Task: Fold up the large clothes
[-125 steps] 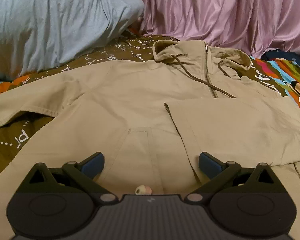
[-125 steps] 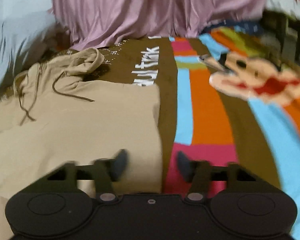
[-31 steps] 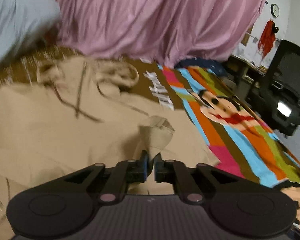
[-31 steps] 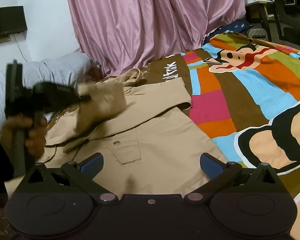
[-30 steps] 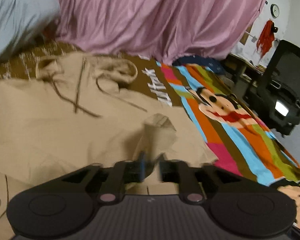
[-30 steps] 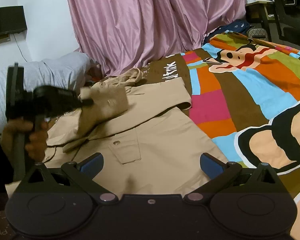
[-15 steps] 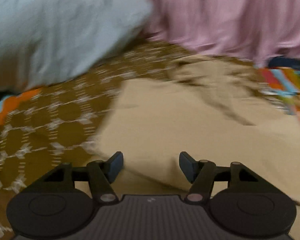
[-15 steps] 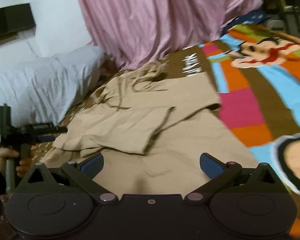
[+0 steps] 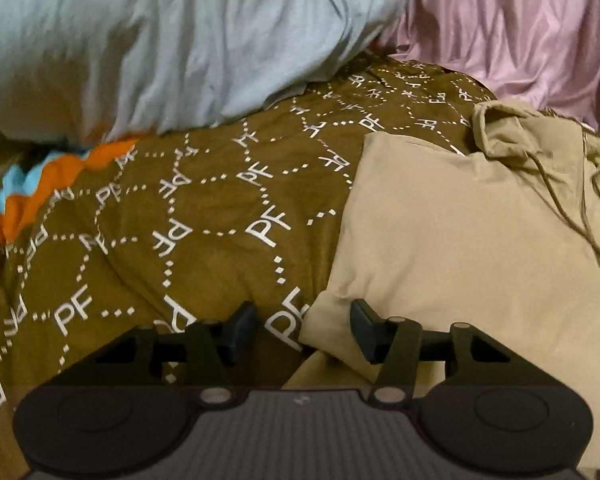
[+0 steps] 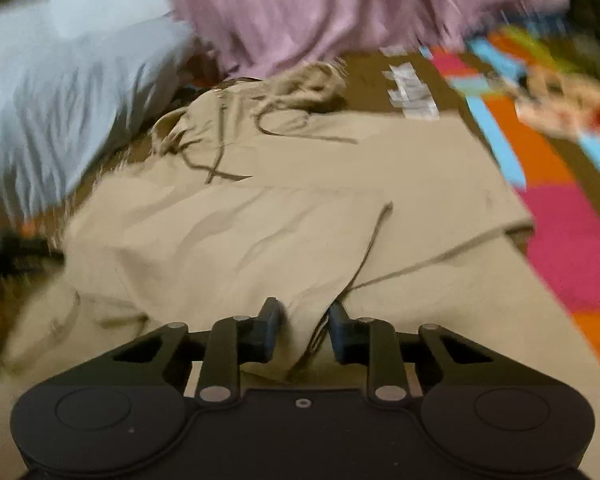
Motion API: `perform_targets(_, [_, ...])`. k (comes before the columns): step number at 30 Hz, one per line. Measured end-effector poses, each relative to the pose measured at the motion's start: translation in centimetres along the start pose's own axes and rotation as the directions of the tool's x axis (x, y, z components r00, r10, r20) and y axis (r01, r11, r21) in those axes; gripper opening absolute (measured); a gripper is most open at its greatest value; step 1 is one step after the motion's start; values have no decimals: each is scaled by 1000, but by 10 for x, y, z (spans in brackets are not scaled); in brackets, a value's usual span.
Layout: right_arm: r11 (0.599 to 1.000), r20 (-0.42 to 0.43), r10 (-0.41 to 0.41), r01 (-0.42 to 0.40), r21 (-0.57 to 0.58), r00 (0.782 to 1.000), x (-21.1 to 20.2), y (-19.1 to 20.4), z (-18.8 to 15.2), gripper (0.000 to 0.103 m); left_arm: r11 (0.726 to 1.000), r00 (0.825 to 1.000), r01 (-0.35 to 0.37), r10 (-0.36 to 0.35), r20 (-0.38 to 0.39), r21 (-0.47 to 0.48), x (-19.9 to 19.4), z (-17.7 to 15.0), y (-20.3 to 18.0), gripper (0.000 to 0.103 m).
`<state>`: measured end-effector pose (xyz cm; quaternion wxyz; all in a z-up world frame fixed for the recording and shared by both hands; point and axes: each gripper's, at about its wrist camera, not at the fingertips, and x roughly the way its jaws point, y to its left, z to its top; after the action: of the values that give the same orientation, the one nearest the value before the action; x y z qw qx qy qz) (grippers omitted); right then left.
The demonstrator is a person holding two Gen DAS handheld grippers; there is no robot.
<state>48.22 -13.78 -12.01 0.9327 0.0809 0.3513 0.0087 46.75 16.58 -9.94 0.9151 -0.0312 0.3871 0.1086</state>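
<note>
So the left hand-held gripper (image 9: 303, 330) has let go of the sleeve it was carrying a second ago and swung back over to its own side; its jaws now sit moderately apart, holding nothing, straddling the folded left edge of the tan jacket (image 9: 480, 248) where the cloth meets the brown "PF" bedspread (image 9: 172, 240). The right hand-held gripper (image 10: 303, 330) was spread wide a moment back and has since narrowed a lot, with a ridge of jacket fabric (image 10: 296, 216) sitting between the tips near the lower middle. Can't really tell if it's pinching yet, since the view is pretty blurry from motion. Further out, the jacket lies flat on the bed with both sleeves now crossed over the chest, hood and drawstrings (image 10: 220, 160) up by the grey-blue pillow (image 9: 160, 40) and pink curtain (image 9: 520, 28). So the sleeve folds look done, and the body is a narrower rectangle. Probably next up is grabbing the bottom hem or the side edges and bringing it over toward the hood, though that's just a guess.
</note>
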Motion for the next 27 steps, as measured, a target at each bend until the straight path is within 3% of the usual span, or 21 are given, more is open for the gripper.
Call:
perform_targets(2, [1000,8,-11,11,-25,1000,3,0,-5,30,1000,1000,1,-1,5,-10,-4,0,0,62])
perform_targets(4, [999,9,-29,30,-21,1000,1,-2,-5,43,999,1000,-13,13,-4,-31,-15,-1,5,70])
perform_targets(6, [1000,6,-5,5,5,1000,-7,-7,-2,49,999,1000,5,-4,8,-38,-33,-5,12,73])
perform_targets(12, [997,26,80,-80,-8,996,-62,-23,-10,79,995,995,61,-67,69,81,-109,-31,18,98])
perform_targets(13, [996,31,90,-89,-24,995,-74,-26,-12,86,992,994,81,-88,60,101,-123,-38,17,101])
perform_targets(18, [976,0,76,-75,-205,997,-132,-35,-29,100,967,985,173,-175,-3,189,-189,-80,9,102])
perform_targets(22, [906,-45,13,-31,-421,999,-171,-40,-55,102,931,972,235,-230,-50,278,-230,-122,-1,102])
perform_targets(27, [746,-38,-85,38,-664,996,-196,-36,-98,102,886,966,253,-254,-50,387,-258,-168,-15,102])
